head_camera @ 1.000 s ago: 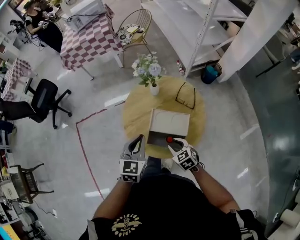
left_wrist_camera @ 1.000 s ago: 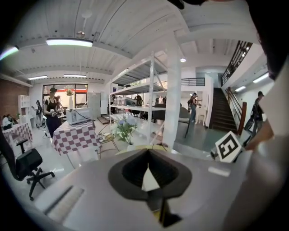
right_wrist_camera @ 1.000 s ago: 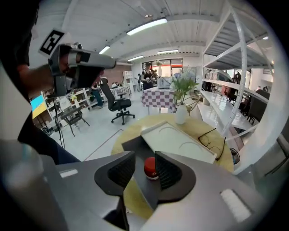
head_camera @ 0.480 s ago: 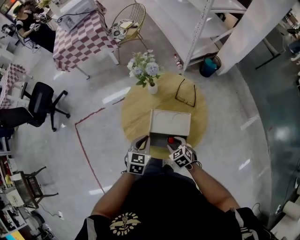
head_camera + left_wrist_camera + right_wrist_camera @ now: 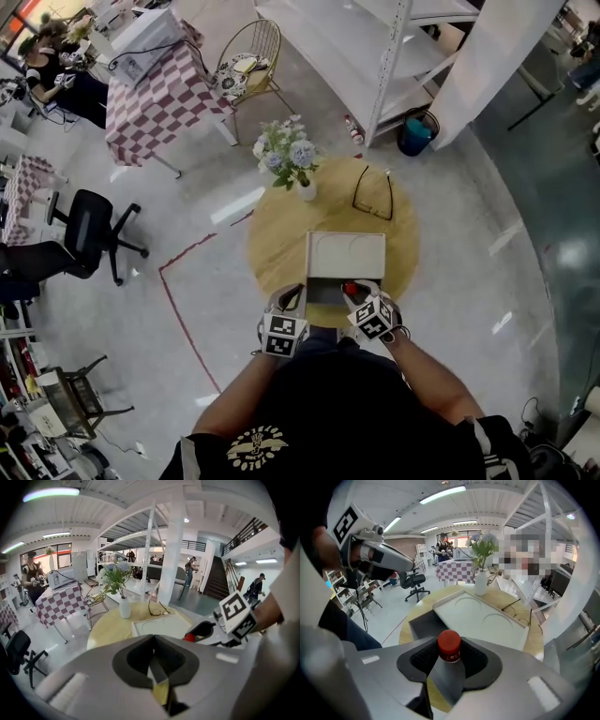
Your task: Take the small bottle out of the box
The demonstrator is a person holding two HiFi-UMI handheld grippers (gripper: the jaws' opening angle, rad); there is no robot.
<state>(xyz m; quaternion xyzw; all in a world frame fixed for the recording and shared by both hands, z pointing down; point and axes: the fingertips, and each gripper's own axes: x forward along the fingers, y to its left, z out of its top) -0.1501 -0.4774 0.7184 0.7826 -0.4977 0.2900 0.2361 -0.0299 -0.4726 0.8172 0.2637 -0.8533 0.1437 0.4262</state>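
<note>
The small bottle shows only its red cap [image 5: 449, 645] [image 5: 349, 289], at the right end of the open box's dark inside [image 5: 323, 292]. My right gripper [image 5: 449, 654] [image 5: 355, 293] points steeply down with the cap between its jaw tips. The jaws have just been closing, and the dark pads sit against the cap on both sides. The bottle's body is hidden under the jaws. My left gripper [image 5: 292, 296] [image 5: 152, 641] hangs at the box's near left corner, shut and holding nothing. The white lid [image 5: 346, 255] lies folded back.
The box sits on a round yellow table [image 5: 272, 246]. Behind it are a white vase of flowers [image 5: 288, 155] and a pair of glasses [image 5: 373, 193]. White shelving [image 5: 375, 56], a wire chair [image 5: 246, 58] and a checked table [image 5: 155, 89] stand beyond.
Both grippers have sunk toward the box. The left one dropped furthest and drew in to the box's near left corner. The red cap has stayed between the right jaws.
</note>
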